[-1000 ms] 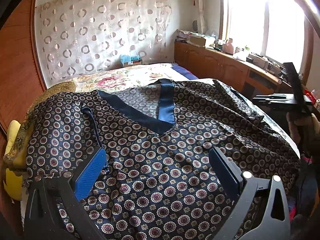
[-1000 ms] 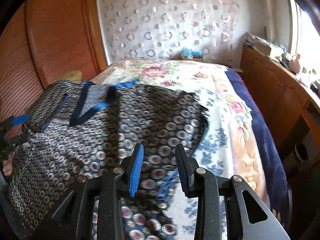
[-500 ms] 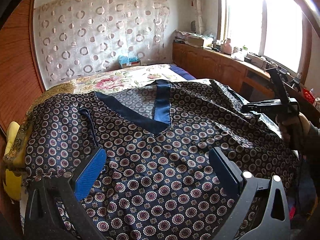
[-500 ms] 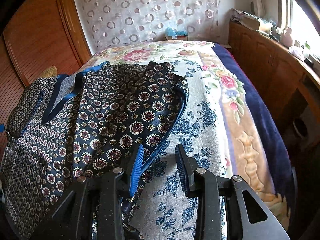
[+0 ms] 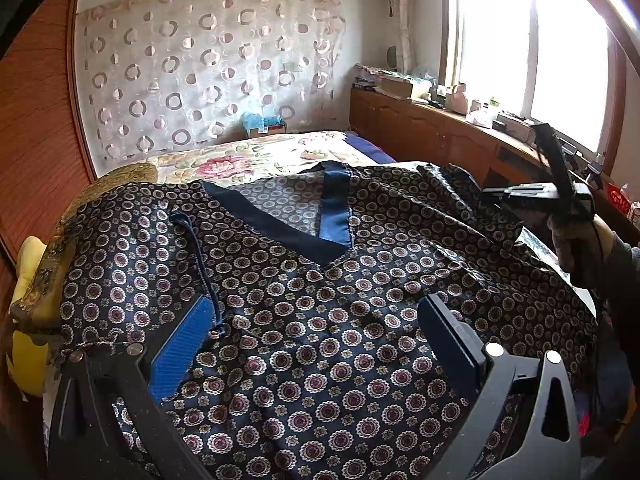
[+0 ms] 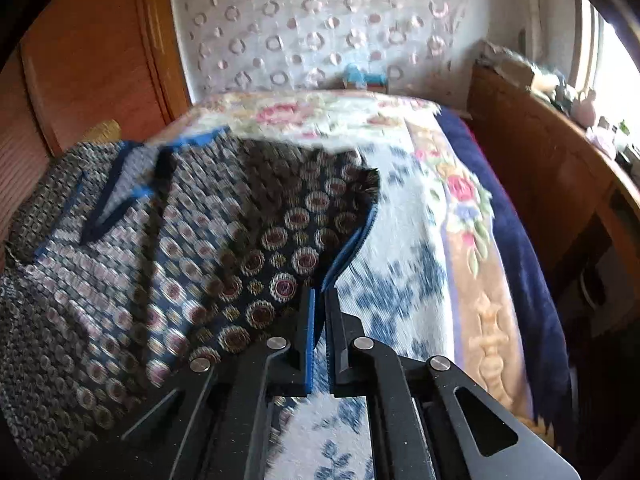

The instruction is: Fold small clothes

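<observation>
A dark navy patterned top (image 5: pixel 320 320) with a blue V-neck band (image 5: pixel 334 216) lies spread face up on the bed. My left gripper (image 5: pixel 316 336) is open and hovers low over its chest, empty. My right gripper (image 6: pixel 320 300) is shut on the blue-trimmed sleeve edge (image 6: pixel 352 240) of the top (image 6: pixel 180 260) and lifts it a little off the bedspread. The right gripper also shows in the left wrist view (image 5: pixel 556 196), held in a hand at the garment's right side.
A floral bedspread (image 6: pixel 400 200) covers the bed. A wooden cabinet (image 5: pixel 432 136) with clutter runs along the right under the window. A wooden headboard (image 6: pixel 100 60) stands at the left, with a yellow pillow (image 5: pixel 24 344) at the bed's left edge.
My right gripper has moved in to the sleeve edge and closed on it; the view blurs with motion. My left gripper stays open over the chest.
</observation>
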`<state>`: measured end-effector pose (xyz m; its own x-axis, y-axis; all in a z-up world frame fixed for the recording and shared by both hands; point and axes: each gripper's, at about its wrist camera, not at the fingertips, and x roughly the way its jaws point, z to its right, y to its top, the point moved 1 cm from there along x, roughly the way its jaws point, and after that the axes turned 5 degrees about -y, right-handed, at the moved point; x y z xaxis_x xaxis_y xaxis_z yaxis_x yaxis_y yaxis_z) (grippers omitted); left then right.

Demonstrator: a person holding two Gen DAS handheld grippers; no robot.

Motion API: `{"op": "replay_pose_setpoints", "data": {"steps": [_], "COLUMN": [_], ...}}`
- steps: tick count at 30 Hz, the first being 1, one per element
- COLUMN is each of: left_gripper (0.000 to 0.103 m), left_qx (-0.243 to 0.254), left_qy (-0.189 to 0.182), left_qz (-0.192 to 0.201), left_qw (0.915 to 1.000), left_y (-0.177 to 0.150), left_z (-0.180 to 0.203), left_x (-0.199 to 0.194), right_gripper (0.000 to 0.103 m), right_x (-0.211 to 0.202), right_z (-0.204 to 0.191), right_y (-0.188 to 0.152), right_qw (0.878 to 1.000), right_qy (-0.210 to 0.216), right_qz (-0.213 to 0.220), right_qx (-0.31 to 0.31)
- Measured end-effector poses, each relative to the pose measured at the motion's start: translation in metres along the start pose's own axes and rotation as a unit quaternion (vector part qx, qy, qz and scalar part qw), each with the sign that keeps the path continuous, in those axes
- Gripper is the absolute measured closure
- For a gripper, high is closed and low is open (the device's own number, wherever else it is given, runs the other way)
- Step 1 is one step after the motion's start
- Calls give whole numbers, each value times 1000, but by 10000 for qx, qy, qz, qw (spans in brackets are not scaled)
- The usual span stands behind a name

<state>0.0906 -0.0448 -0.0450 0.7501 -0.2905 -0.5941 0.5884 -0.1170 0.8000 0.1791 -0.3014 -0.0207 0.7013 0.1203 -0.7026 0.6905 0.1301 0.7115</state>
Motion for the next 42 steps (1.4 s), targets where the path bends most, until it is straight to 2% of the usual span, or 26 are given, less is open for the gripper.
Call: {"op": "replay_pose_setpoints", "data": {"steps": [4,10,12,13,14,15,19,23,30,33,35,37,42], "left_gripper": [0,0,0,0,0,0,0,0,0,9,23,31,37], "left_qx": [-57,-92,-114,-127,-143,-165,-308,-395,-440,-499,-572,-613,-816], "left_qy": [12,49,74,93,117,146,230,299,503,545,568,614,899], "left_qz": [28,67,66,64,63,65,96,98,142,131,106,84,32], "left_qw": [10000,9999,9999,9999,9998,9997,9992,9987,9977,9972,9967,9962,9926], "left_y": [-1,-1,-1,-1,-1,-1,-2,-1,0,2,5,9,18], "left_z": [-5,-11,-14,-17,-19,-22,-38,-52,-87,-107,-123,-135,-173], "left_x": [-3,-7,-7,-7,-7,-7,-10,-9,-10,-11,-11,-10,-5], "right_gripper": [100,100,90,76,66,64,63,63,63,63,63,61,59], "right_x": [-13,-18,-20,-22,-23,-24,-19,0,41,40,42,42,42], "right_z": [-20,-64,-68,-69,-64,-59,-39,-28,-22,-17,-18,-19,-18], "right_y": [12,13,12,12,12,12,10,8,11,13,14,14,10], "right_qw": [9994,9968,9962,9960,9962,9966,9986,9995,9980,9985,9985,9985,9985], "right_qy": [103,453,459,458,470,452,145,-190,-331,-287,-301,-291,-292], "right_qz": [278,232,226,268,302,327,257,-65,-533,-463,-456,-458,-449], "right_qx": [-167,-623,-710,-714,-675,-614,-437,-263,-104,-48,-63,-88,-124]}}
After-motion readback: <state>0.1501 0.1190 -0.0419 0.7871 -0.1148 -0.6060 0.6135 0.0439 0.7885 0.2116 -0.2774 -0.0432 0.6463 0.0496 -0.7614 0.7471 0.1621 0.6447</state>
